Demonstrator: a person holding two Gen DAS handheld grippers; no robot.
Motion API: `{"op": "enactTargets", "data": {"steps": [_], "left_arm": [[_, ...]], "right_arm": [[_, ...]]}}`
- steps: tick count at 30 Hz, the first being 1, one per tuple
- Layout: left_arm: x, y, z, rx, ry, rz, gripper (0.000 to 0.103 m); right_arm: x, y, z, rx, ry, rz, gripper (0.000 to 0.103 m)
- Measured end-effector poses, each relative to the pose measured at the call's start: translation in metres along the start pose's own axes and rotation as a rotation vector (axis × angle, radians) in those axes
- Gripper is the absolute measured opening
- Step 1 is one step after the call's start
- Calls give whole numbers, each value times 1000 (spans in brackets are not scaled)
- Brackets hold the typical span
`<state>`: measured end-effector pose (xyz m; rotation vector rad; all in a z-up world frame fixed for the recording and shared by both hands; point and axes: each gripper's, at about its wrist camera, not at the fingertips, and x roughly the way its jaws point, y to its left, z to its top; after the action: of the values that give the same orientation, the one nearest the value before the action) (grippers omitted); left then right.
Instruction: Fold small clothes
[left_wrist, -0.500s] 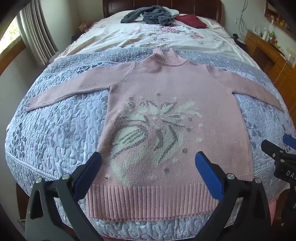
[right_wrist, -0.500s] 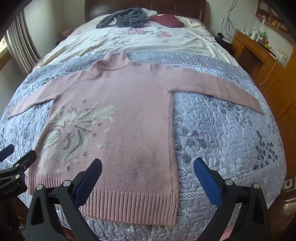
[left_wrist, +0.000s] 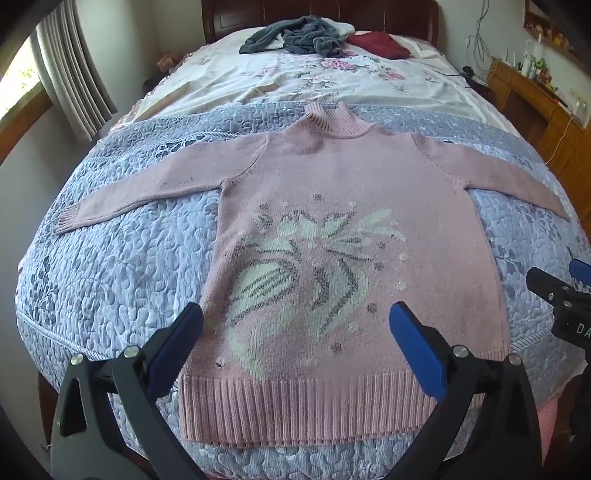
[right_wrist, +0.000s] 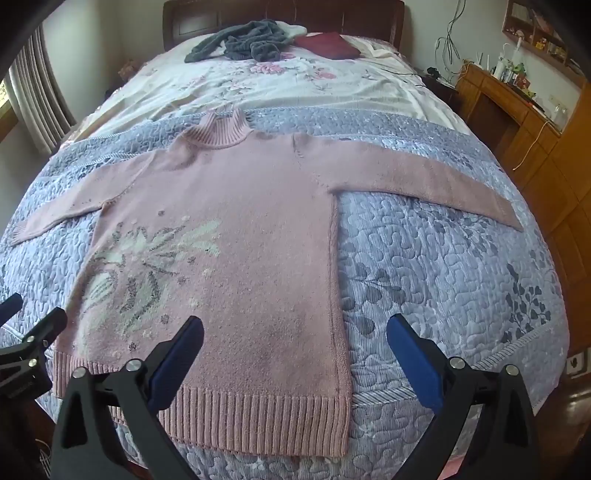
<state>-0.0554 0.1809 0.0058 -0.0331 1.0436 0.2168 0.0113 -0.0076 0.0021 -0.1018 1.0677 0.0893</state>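
One pink knitted turtleneck sweater with a pale leaf pattern (left_wrist: 332, 236) lies flat, front up, on the blue-grey quilted bedspread (left_wrist: 122, 266), its two sleeves spread out to either side and its ribbed hem at the near edge of the bed. Two pairs of tongs hover above that hem: the left tongs (left_wrist: 295, 343) and the right tongs (right_wrist: 295, 350), each spread wide and holding nothing. Far off lie one crumpled grey garment (left_wrist: 295, 35) and one dark red folded cloth (left_wrist: 380, 44).

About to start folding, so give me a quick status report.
Left tongs open, empty. Right tongs open, empty. Pink sweater flat on quilt, sleeves spread, unfolded. Nothing on it.
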Motion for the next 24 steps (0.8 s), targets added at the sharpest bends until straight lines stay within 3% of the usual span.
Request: {"op": "enactTargets", "data": {"steps": [24], "left_arm": [[-1, 8, 3, 10, -8, 14, 100]], "right_arm": [[5, 0, 2, 2, -3, 7, 99]]}}
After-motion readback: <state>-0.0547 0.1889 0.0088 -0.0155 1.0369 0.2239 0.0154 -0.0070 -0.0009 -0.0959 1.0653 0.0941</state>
